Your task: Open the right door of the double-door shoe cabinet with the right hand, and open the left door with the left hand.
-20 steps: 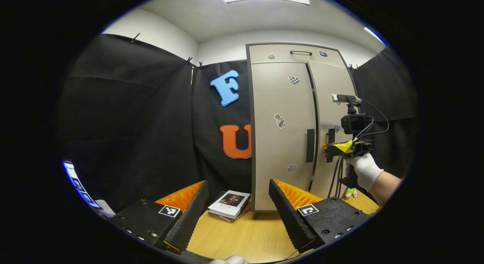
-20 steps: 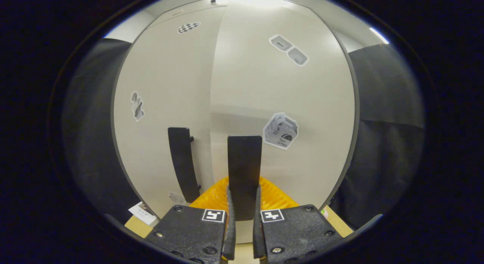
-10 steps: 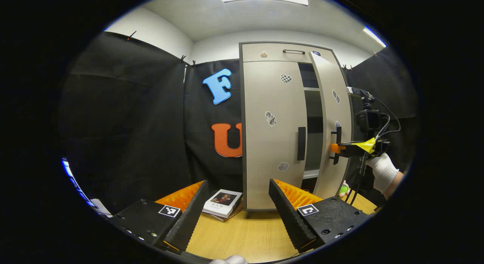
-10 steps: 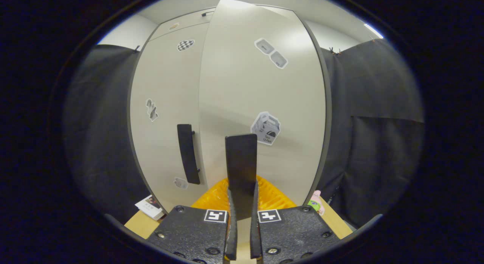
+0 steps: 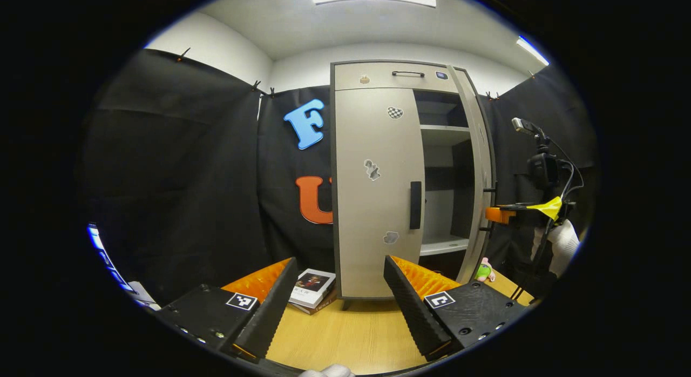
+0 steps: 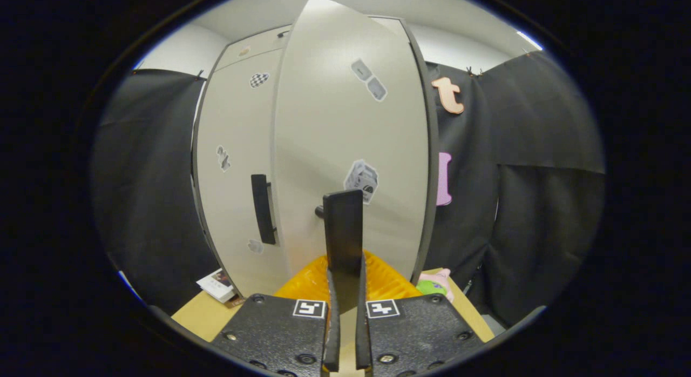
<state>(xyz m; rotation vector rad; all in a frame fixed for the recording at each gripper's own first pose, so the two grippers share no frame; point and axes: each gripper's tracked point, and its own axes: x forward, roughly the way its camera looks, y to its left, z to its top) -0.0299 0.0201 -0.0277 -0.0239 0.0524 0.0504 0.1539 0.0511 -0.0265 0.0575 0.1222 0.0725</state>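
Note:
The beige shoe cabinet [image 5: 372, 77] stands on the table ahead of me. Its left door [image 5: 375, 204] is closed, and that door's black handle [image 5: 415, 204] is untouched. The right door [image 5: 482, 166] stands swung wide open, edge-on in the left gripper view, with shelves [image 5: 444, 128] showing behind it. In the right gripper view the right door [image 6: 345, 134] faces me, and my right gripper [image 6: 344, 277] is shut on its black handle [image 6: 342, 226]. The right gripper [image 5: 494, 213] is also seen from afar. My left gripper [image 5: 339, 269] hangs open, short of the cabinet, holding nothing.
Two stacked books [image 5: 311, 286] lie on the wooden table [image 5: 351, 334] by the cabinet's left foot. A small green and pink toy [image 5: 484, 270] sits beside the open door. A gloved hand [image 5: 561, 241] holds the right gripper. Black cloth walls close in all around.
The right door has swung from barely ajar to wide open, drawn by the right gripper on its handle. The left gripper stays open and has hardly moved.

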